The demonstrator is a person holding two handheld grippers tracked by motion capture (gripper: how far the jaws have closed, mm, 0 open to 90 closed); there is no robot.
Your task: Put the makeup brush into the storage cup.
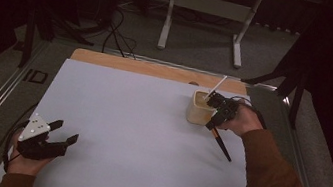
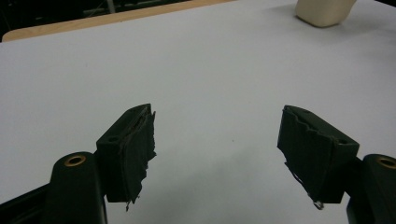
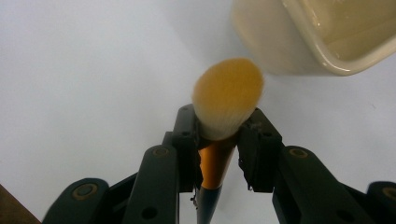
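Note:
A makeup brush (image 3: pixel 228 91) with a round orange-tipped head and copper ferrule is clamped at its neck in my right gripper (image 3: pixel 219 133). In the high view the right gripper (image 1: pixel 219 111) sits just right of a cream cup (image 1: pixel 200 109), and the brush's dark handle (image 1: pixel 223 149) slants back toward the person. A thin white stick (image 1: pixel 217 86) leans out of the cup. The cup's rim (image 3: pixel 327 51) is at the upper right of the right gripper view. My left gripper (image 1: pixel 66 131) rests open at the mat's near left, nothing between its jaws (image 2: pixel 217 140).
A white mat (image 1: pixel 137 134) covers most of the wooden table (image 1: pixel 158 69). The cream cup (image 2: pixel 323 11) lies far ahead of the left gripper. Table legs (image 1: pixel 206 16) and cables (image 1: pixel 116 32) are on the floor beyond the far edge.

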